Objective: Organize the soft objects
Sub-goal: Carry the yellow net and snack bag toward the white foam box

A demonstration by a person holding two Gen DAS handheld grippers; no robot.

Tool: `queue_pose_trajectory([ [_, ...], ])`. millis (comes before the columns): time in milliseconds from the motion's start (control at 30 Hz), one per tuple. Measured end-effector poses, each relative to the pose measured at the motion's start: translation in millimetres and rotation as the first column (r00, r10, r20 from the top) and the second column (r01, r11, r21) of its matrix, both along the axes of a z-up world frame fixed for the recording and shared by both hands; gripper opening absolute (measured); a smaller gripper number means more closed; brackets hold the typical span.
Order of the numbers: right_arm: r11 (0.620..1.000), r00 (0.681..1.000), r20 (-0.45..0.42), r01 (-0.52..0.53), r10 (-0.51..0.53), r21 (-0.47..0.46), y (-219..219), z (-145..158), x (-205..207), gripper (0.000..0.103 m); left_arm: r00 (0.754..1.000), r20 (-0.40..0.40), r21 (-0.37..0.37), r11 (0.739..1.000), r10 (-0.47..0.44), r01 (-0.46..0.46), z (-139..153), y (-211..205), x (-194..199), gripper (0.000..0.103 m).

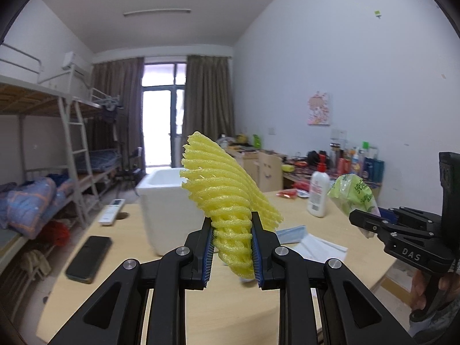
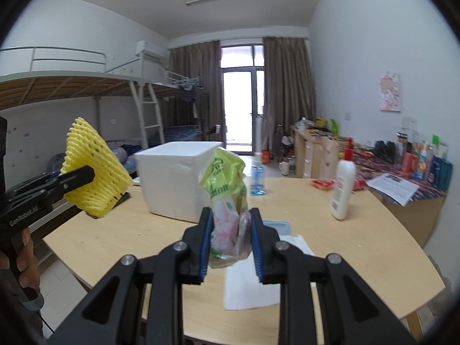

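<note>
- Left gripper [image 1: 232, 244]: fingers pinching one yellow foam fruit net [image 1: 227, 192] near its lower end, raised above the wooden table [image 1: 115, 258].
- Right gripper [image 2: 231, 244]: fingers clamped on one green tissue packet [image 2: 227, 189], likewise aloft.
- One white foam box [image 2: 172, 181] stands just beyond both, open-topped.
- Risk: the springy net may slip from its narrow pinch; the slick packet wrapper may slide out.
- Also counted: one lotion bottle [image 2: 343, 189], one phone [image 1: 89, 258], one remote [image 1: 112, 211].

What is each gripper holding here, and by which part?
Left gripper: yellow foam fruit net, clamped at its narrow lower end. Right gripper: green tissue packet, pinched at its lower end.
</note>
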State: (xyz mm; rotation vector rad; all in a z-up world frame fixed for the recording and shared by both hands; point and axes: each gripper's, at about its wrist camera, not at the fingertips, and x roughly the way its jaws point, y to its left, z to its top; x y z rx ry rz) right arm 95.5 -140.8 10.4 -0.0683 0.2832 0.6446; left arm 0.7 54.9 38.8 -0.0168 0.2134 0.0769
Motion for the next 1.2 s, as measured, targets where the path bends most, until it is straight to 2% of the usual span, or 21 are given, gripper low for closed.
queue_pose_trajectory([
  [300,0.993,0.993,0.022,-0.114,0.114,0.003,34,5,-3,0.029,0.995,0.002,0.002,0.995,0.097,-0.097,2,23,-13,0.024],
  [500,0.986,0.986,0.016,-0.165,0.165,-0.007,58,12,6,0.029,0.992,0.000,-0.010,0.992,0.128,-0.128,10,37,-5,0.024],
  [1200,0.983,0.983,-0.001,-0.182,0.182,-0.039,91,44,57,0.029,0.992,-0.017,-0.032,0.991,0.129,-0.129,33,63,56,0.024],
])
